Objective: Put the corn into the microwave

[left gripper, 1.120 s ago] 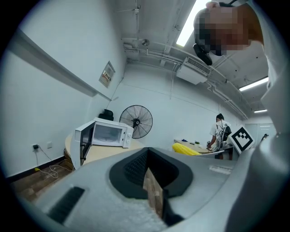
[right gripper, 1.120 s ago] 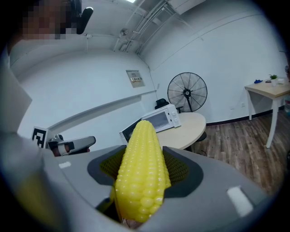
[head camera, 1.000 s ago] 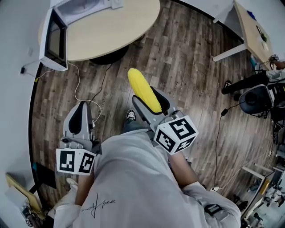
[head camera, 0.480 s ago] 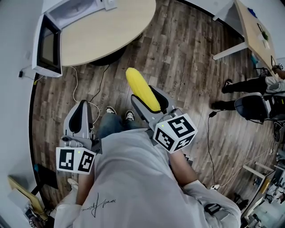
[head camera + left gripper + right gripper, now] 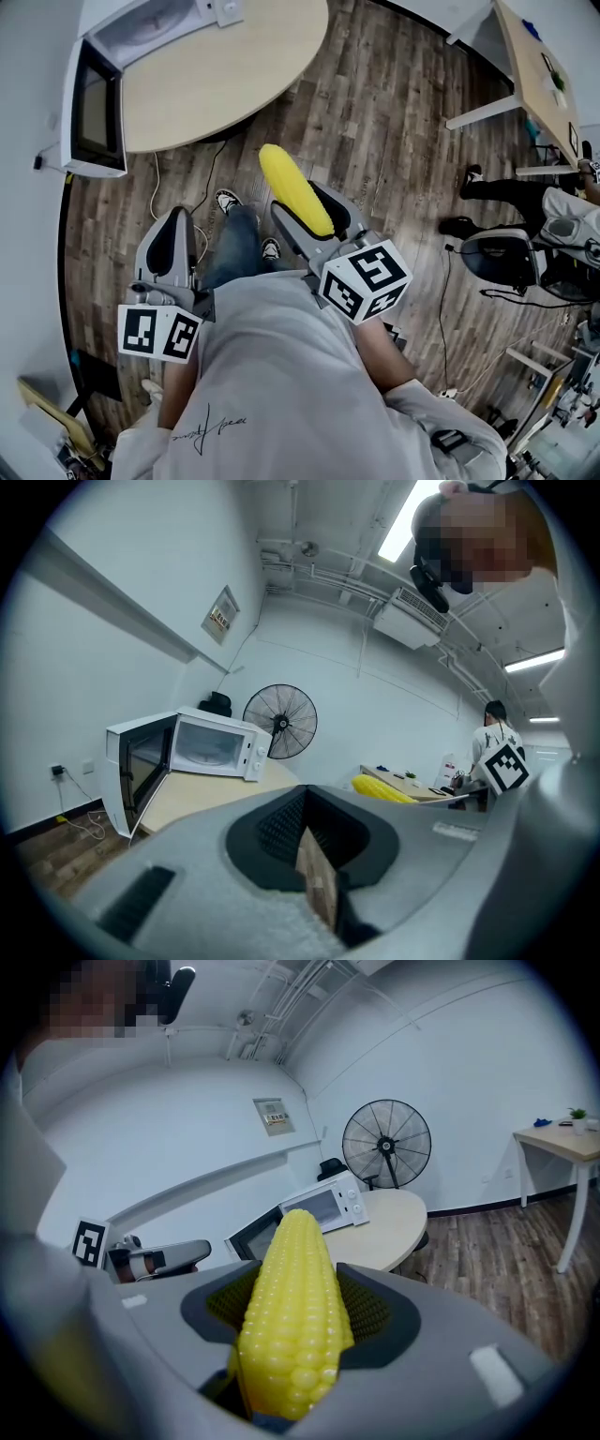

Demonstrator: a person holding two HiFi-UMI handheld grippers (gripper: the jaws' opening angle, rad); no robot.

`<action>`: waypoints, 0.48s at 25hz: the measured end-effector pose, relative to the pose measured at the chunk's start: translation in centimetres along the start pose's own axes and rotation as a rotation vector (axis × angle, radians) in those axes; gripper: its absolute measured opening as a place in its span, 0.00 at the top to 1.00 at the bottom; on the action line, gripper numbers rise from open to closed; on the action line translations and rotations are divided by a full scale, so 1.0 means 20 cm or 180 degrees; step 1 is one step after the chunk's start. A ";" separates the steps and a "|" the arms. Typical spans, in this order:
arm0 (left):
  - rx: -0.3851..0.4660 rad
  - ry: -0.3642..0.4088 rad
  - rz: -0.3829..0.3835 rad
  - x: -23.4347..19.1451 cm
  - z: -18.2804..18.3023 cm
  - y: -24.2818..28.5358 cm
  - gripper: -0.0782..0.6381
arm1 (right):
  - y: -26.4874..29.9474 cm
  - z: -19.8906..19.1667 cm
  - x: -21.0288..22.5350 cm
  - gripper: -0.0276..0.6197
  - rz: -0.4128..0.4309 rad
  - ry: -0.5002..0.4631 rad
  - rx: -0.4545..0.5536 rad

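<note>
A yellow corn cob [image 5: 292,187] sticks out forward from my right gripper [image 5: 314,214], which is shut on its lower half; in the right gripper view the corn [image 5: 291,1307] fills the space between the jaws. The white microwave [image 5: 155,23] stands on the round wooden table [image 5: 234,66] at the far left, and its door [image 5: 92,108] hangs open over the table's edge. From the left gripper view, the microwave [image 5: 208,748] shows an empty lit cavity. My left gripper [image 5: 172,246] is shut with nothing in it, held low at the left over the floor.
A standing fan [image 5: 386,1146] is behind the table by the wall. A cable [image 5: 164,192] trails over the wood floor below the microwave. A white desk [image 5: 525,66] stands at the right, with a seated person [image 5: 553,211] on an office chair beside it.
The table and microwave have drawn nearer and shifted slightly as the person steps forward; a shoe and leg now show ahead. The corn stays clamped in the right gripper.
</note>
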State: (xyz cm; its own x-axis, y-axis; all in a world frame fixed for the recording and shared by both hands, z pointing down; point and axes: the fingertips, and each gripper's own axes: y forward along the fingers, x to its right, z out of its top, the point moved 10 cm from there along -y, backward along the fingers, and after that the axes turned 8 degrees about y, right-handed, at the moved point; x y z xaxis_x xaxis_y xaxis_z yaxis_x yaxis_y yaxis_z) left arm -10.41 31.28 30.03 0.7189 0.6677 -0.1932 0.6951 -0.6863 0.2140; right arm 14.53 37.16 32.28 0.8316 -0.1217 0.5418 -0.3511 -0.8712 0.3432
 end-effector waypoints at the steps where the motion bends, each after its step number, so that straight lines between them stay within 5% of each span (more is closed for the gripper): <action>1: 0.0001 -0.0029 -0.0007 -0.02 0.01 0.03 0.91 | 0.03 0.02 0.01 0.55 0.0002 -0.0007 -0.0007; 12: -0.0144 -0.0053 -0.0121 -0.26 0.10 0.35 0.91 | 0.41 0.24 0.06 0.55 0.0088 -0.0088 -0.0100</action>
State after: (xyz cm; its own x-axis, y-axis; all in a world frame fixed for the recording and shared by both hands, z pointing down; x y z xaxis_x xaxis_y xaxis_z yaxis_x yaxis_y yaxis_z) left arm -9.18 22.41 30.56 0.6923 0.6879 -0.2178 0.7209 -0.6466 0.2492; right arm 14.65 27.61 32.03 0.8328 -0.1589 0.5302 -0.3870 -0.8520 0.3525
